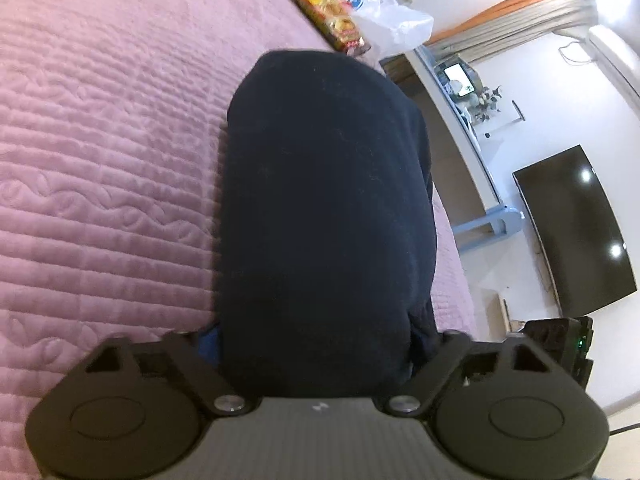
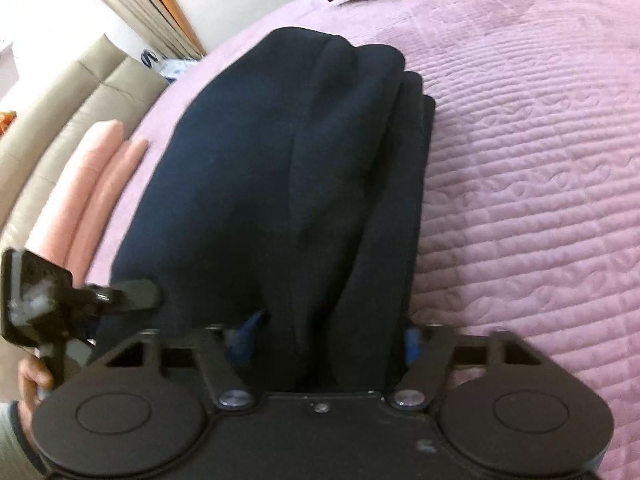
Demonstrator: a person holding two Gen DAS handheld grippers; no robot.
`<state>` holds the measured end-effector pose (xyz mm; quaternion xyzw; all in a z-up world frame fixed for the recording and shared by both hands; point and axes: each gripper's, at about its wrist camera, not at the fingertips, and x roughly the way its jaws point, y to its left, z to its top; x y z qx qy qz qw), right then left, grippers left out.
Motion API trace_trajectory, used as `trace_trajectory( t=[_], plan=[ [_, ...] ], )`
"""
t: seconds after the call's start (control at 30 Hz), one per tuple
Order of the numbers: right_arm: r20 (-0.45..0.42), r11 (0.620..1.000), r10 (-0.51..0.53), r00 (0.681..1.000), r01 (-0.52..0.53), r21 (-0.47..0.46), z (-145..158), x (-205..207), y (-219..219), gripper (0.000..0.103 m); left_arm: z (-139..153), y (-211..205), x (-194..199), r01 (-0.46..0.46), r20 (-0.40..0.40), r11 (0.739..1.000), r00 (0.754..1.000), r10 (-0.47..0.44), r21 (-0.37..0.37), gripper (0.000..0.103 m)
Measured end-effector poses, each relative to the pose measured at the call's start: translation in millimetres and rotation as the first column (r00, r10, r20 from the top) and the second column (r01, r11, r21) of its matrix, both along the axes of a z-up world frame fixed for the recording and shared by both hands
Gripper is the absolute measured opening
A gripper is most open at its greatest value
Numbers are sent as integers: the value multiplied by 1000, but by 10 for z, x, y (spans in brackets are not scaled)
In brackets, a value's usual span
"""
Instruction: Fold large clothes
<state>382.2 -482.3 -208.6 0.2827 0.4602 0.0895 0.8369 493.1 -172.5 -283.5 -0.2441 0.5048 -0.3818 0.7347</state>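
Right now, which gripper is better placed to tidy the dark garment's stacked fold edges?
Probably right. The stacked fold edges of the dark garment lie straight ahead of the right gripper; the left gripper faces only its smooth top.

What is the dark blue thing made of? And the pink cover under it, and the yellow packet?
Dark blue garment: looks like thick, soft knit or fleece, matte, lying in rounded folds.
Pink bedcover: quilted fabric, probably padded, with stitched rows and leafy patterns.
Yellow snack packet: seems thin plastic or foil film, shiny and crinkled.
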Motion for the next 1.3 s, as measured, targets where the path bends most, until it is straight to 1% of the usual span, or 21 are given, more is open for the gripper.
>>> trace_trajectory(
  t=[0.1,0.17,0.23,0.3,0.43,0.5,0.57,0.6,0.67,0.77,0.87,0.97,1.07,1.13,1.17,1.23,1.27,1.3],
  plan=[
    [12,999,-29,1000,28,36,52,-64,-10,54,95,57,-95,6,53,1000,999,-4,-26,60],
    [45,999,-23,999,22,31,188,-118,17,50,227,87,-153,24,94,997,995,-17,-75,58],
    [87,999,-14,996,11,33,389,-209,73,49,408,157,-248,42,139,991,990,-24,-125,58],
    [127,1000,7,992,-10,22,623,-345,185,49,607,274,-387,52,176,987,984,-24,-154,58],
    [199,999,30,980,-33,14,1128,-752,471,49,1042,700,-780,64,223,977,975,-17,-204,58],
    [225,999,51,973,-53,1,1364,-977,657,49,1265,948,-1043,63,242,974,970,-9,-217,58],
    [239,998,68,969,-70,-3,1533,-1179,801,49,1455,1124,-1259,57,254,975,967,0,-217,58],
    [242,997,78,967,-80,-1,1599,-1280,887,49,1523,1212,-1364,53,260,975,966,5,-215,58],
    [242,995,104,965,-104,-11,1637,-1419,1078,49,1592,1415,-1582,43,273,978,962,16,-206,58],
    [237,989,149,960,-147,-25,1621,-1561,1287,49,1530,1619,-1829,15,273,979,961,42,-205,58],
    [224,983,184,957,-183,-28,1442,-1629,1410,49,1292,1781,-2030,-29,243,975,966,84,-220,58],
    [196,976,216,956,-211,-47,1162,-1696,1516,49,910,1876,-2203,-67,220,976,969,114,-209,59],
    [160,967,254,954,-245,-75,823,-1770,1629,49,490,1926,-2330,-110,175,974,974,145,-196,59],
    [142,957,282,949,-268,-111,651,-1810,1698,49,264,1955,-2413,-139,160,974,973,168,-179,59],
    [147,953,295,944,-278,-123,614,-1875,1727,49,182,1979,-2469,-148,163,973,971,177,-177,59],
    [162,949,299,940,-276,-151,568,-1955,1755,49,88,2018,-2560,-181,154,969,966,207,-169,62],
    [156,949,294,943,-269,-162,553,-1978,1765,51,69,2063,-2594,-202,141,965,964,226,-165,64],
    [150,951,284,947,-259,-166,558,-2006,1777,56,76,2079,-2636,-216,134,964,962,237,-155,65]
  ],
)
